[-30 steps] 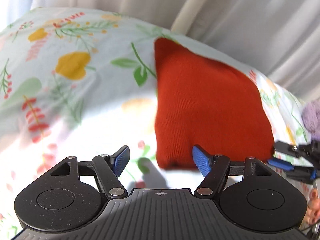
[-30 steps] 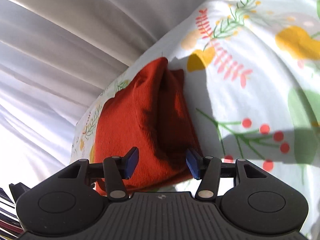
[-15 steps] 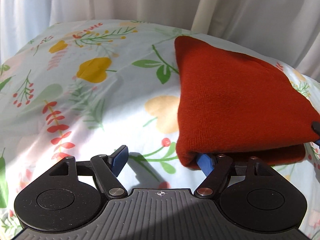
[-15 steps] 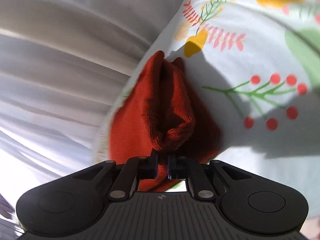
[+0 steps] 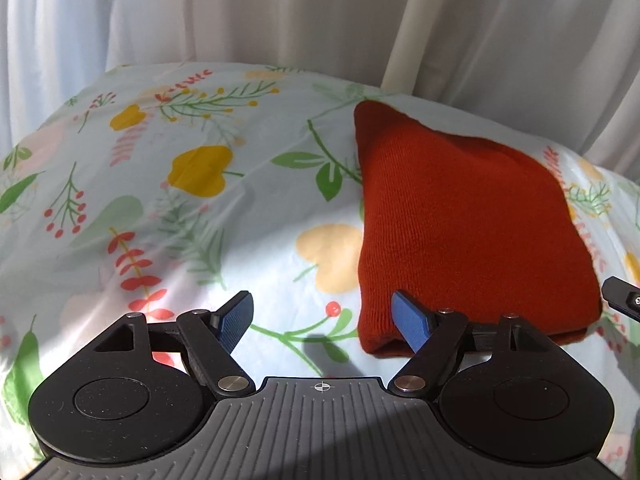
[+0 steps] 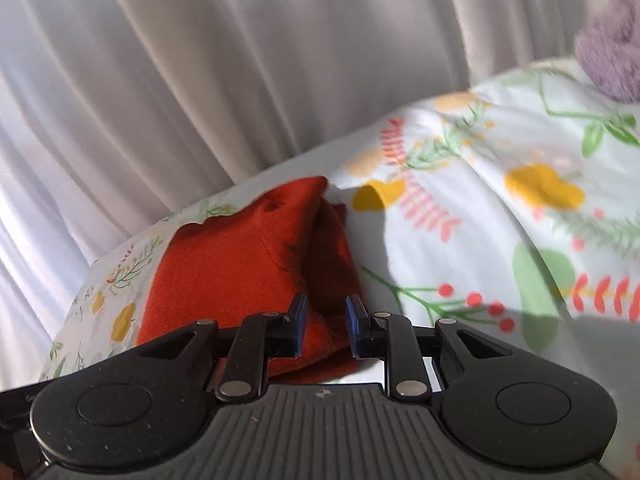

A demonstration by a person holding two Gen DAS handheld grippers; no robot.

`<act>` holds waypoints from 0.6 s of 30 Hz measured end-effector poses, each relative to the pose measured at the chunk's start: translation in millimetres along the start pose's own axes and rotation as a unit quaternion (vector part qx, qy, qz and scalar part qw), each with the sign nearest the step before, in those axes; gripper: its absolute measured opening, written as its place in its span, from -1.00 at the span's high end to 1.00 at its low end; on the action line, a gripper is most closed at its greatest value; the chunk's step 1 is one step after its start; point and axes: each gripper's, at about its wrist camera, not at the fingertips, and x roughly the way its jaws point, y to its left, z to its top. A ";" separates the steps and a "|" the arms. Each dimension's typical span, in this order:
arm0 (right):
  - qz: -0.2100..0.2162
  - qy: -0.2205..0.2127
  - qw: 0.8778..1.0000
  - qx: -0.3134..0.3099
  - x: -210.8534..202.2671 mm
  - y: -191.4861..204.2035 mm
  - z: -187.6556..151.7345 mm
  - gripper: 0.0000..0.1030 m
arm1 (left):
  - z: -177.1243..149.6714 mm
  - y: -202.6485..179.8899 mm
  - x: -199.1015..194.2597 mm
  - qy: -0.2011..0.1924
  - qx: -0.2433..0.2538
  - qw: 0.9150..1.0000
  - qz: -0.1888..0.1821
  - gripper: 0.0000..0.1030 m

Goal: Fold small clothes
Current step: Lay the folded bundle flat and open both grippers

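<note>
A folded red knit garment (image 5: 460, 216) lies on the floral sheet (image 5: 180, 208). In the left wrist view my left gripper (image 5: 324, 318) is open and empty just left of the garment's near corner, its right pad (image 5: 408, 320) against that corner. In the right wrist view the same garment (image 6: 240, 264) lies folded with its layered edge facing me. My right gripper (image 6: 324, 322) is partly open around the garment's near corner, with the pads apart and not pinching the cloth. Its tip also shows in the left wrist view (image 5: 624, 300).
White curtains (image 5: 320, 20) hang behind the bed. A purple fuzzy item (image 6: 612, 56) sits on the sheet at the far right of the right wrist view. The sheet (image 6: 500, 208) stretches out to the right of the garment.
My right gripper was shut on the garment's corner half a second ago and has now let go and opened partway. The garment has settled flat. My left gripper stayed open and drew back a little.
</note>
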 end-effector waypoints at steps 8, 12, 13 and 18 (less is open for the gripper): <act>-0.023 0.071 0.990 -0.121 46.7 20.8 -14.2 0.73 | -4.3 -6.5 12.4 -0.006 0.020 0.999 0.039 -0.66; -0.045 0.119 0.984 -0.124 40.4 28.6 -10.0 0.45 | -11.2 -10.2 -5.5 -0.005 0.035 0.998 0.051 -0.70; -0.055 0.143 0.981 -0.119 39.8 30.5 -11.7 0.19 | -13.7 -12.3 -9.8 0.003 0.040 0.998 0.054 -0.76; -0.068 0.209 0.967 -0.129 28.2 37.8 -33.9 -0.44 | -22.5 -21.3 -17.7 0.044 0.037 0.998 0.016 -0.86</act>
